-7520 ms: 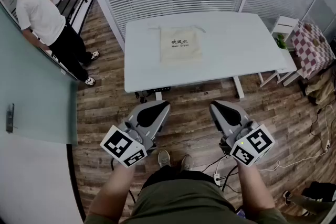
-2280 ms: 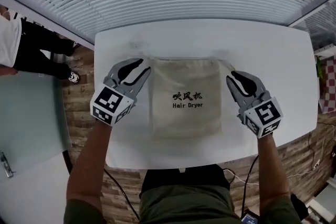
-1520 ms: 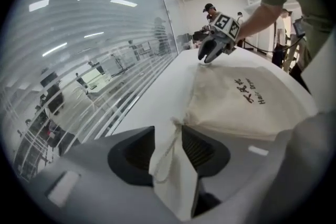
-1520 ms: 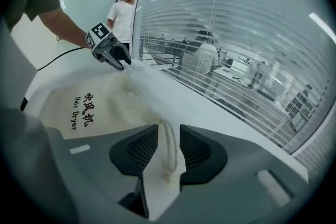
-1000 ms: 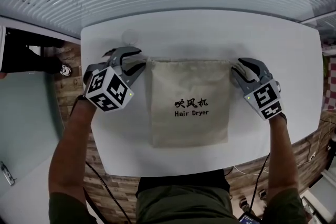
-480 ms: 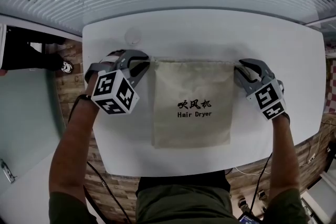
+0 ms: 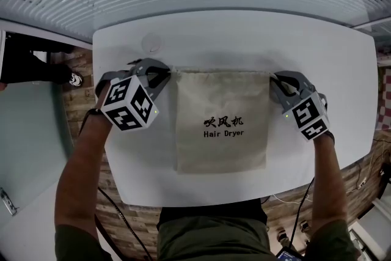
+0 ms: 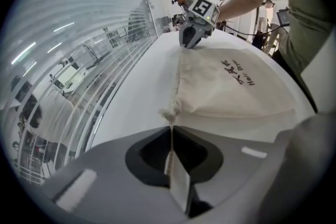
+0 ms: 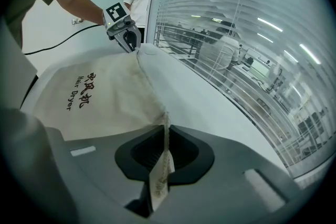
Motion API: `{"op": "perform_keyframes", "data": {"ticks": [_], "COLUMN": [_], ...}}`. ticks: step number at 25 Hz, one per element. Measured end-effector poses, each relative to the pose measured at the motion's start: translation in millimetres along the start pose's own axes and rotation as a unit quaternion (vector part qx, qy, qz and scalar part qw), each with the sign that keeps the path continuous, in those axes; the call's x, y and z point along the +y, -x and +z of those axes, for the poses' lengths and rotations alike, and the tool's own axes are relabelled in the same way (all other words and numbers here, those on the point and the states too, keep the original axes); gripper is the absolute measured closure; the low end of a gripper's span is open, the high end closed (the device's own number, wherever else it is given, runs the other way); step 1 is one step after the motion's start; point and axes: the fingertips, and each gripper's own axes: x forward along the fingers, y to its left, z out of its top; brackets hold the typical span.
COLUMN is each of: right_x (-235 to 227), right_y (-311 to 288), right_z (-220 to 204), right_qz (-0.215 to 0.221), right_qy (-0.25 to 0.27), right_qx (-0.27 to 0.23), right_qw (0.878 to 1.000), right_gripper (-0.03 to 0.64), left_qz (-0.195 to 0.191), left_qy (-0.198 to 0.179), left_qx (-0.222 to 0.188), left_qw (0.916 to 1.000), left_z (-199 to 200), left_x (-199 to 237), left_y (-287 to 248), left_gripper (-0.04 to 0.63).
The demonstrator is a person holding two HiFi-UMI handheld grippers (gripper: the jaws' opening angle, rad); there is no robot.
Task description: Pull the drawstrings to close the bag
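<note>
The cream hair-dryer bag (image 7: 222, 122) lay flat on the white table (image 7: 244, 40) between both grippers. The left gripper (image 7: 165, 74), at its top-left corner, was closing on the left drawstring (image 8: 171, 139). The right gripper (image 7: 275, 80), at the top-right corner, was closing on the right drawstring (image 9: 166, 136).
</note>
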Motion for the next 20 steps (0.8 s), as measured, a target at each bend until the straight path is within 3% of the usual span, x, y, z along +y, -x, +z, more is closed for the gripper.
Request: {"op": "perform_keyframes", "data": {"ticks": [4, 9, 14, 17, 20], "right_x": [-2.9, 0.1, 2.3, 4.6, 5.5], "right_y": [4.5, 16.0, 27.6, 33.0, 34.4], "right_z": [1.2, 0.4, 3.6, 4.0, -0.7], "right_qz": [-0.010, -0.031, -0.054, -0.062, -0.067], "right_qy": [0.006, 0.055, 0.114, 0.121, 0.120], "right_qx": [-0.003, 0.024, 0.058, 0.063, 0.064], "right_qw": [1.000, 0.998, 0.990, 0.989, 0.988], "right_gripper": [0.595, 0.597, 0.600, 0.601, 0.601], "left_qz": [0.014, 0.072, 0.090, 0.102, 0.104], "left_qy": [-0.010, -0.065, -0.088, -0.111, -0.109], "left_qx": [0.005, 0.027, 0.050, 0.065, 0.070], "left_qw": [0.9998, 0.9949, 0.9909, 0.9864, 0.9861], "left_z": [-0.2, 1.0, 1.0, 3.9, 1.7], "left_x": [0.4, 2.4, 2.9, 2.9, 0.7], "left_y": [-2.1, 3.3, 10.8, 16.1, 15.1], "left_gripper": [0.581, 0.583, 0.584, 0.584, 0.585]}}
